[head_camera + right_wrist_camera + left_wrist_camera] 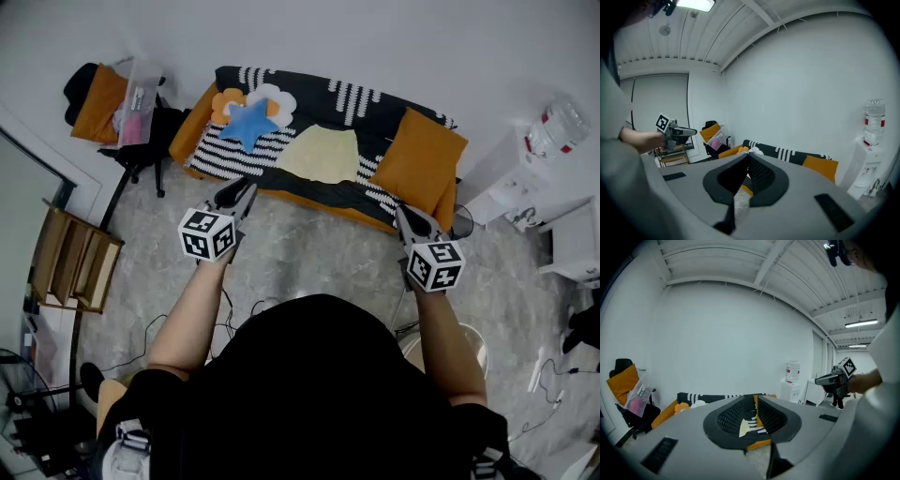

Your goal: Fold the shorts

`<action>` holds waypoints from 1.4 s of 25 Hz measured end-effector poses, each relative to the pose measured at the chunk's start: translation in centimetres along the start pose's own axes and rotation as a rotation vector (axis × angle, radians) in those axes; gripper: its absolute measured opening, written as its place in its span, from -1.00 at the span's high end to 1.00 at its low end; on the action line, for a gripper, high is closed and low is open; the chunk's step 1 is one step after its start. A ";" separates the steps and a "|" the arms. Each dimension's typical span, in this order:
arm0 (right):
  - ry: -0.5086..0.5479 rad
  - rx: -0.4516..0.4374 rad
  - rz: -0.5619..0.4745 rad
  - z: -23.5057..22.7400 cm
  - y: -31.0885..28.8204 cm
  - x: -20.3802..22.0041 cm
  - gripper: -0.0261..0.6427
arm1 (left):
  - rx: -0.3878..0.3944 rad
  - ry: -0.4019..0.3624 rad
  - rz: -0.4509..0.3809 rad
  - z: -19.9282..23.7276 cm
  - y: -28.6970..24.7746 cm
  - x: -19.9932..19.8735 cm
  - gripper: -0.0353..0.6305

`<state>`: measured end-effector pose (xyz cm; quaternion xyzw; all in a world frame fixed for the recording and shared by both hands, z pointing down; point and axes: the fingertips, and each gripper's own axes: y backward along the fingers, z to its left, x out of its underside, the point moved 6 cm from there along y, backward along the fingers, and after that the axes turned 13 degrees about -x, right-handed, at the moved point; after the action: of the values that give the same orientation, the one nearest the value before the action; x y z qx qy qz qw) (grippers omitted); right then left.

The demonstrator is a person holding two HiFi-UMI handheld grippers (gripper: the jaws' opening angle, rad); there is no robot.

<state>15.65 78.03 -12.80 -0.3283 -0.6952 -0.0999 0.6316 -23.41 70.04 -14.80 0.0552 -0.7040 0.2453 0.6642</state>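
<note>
On the sofa (302,106), pale yellow shorts (319,155) lying flat, left claw (246,191) released, right claw (404,214) clenched

A plain white wall (394,37) runs behind a low sofa (309,98), black with white striped patches and orange sides. On it lie a large orange cushion (419,155) and a blue star cushion (248,122). The floor (309,253) is grey and marbled. A black office chair (141,141) and a wooden shelf (70,258) stand left; a water dispenser (558,127) stands right. A ceiling tube light (860,323) glows.
</note>
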 end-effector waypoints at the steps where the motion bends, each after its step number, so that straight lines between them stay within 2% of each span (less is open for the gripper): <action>1: -0.002 -0.001 0.001 -0.4 0.1 0.0 0.91 | -0.002 -0.001 0.001 -0.4 -0.1 0.0 0.59; 7: -0.031 0.001 -0.021 -2.3 1.0 0.0 0.91 | -0.005 -0.012 0.004 -2.4 -0.5 -0.1 0.59; 10: -0.041 -0.026 -0.048 -2.7 1.4 0.1 0.88 | 0.001 -0.015 -0.013 -3.3 -0.3 -0.3 0.59; 14: -0.035 -0.068 -0.066 -3.0 1.8 0.0 0.54 | 0.051 -0.025 -0.030 -4.8 -0.5 -0.6 0.37; 19: -0.012 -0.064 -0.082 -3.6 2.3 -0.1 0.33 | 0.075 -0.064 -0.031 -6.1 -0.9 -0.9 0.21; 28: -0.003 -0.067 -0.050 -4.3 0.0 -0.2 0.16 | 0.059 -0.024 -0.015 -4.2 -2.6 -0.2 0.20; 35: 0.003 -0.054 -0.013 -5.9 -2.9 -0.5 0.13 | 0.068 -0.004 -0.004 -2.4 -5.8 0.2 0.20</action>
<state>18.77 72.37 -11.41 -0.3406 -0.6933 -0.1235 0.6230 -18.91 65.99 -13.02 0.0796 -0.6964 0.2676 0.6611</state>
